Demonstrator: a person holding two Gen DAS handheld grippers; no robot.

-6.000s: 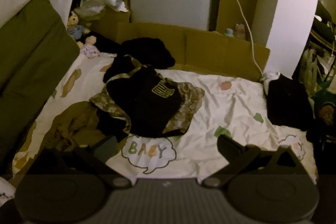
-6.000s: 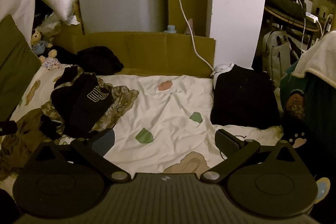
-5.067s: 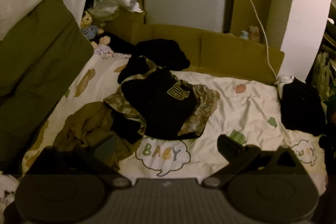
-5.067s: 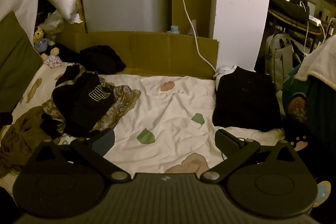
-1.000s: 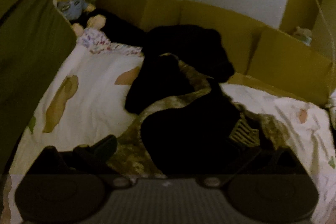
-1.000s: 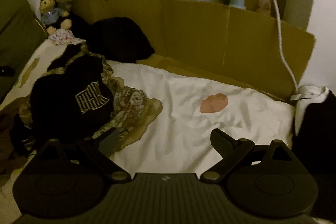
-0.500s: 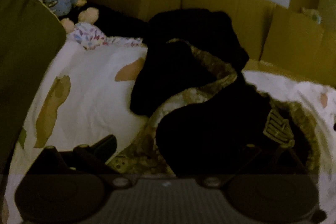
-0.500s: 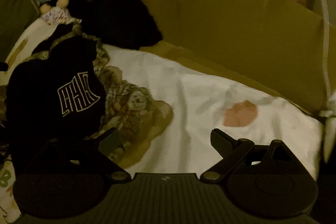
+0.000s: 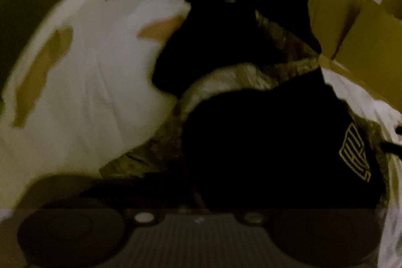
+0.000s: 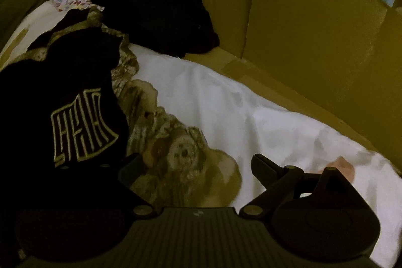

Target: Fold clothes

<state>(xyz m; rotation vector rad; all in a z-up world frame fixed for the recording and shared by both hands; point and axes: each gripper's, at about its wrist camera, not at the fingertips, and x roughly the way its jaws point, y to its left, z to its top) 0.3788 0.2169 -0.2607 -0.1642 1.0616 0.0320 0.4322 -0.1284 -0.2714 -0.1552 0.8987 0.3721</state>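
Right wrist | black garment point(image 10: 57, 102) crumpled | pale line emblem | seemingly atop patterned cloth point(image 10: 173, 157)

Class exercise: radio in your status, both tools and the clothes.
Left tool closing at black garment. Right tool open over patterned garment. Nothing blocking.

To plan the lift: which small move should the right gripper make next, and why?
Probably move the open right gripper leftward onto the black logo garment and close. The left gripper is closing its jaws at that garment's other side; it is too dark to tell whether cloth is caught.
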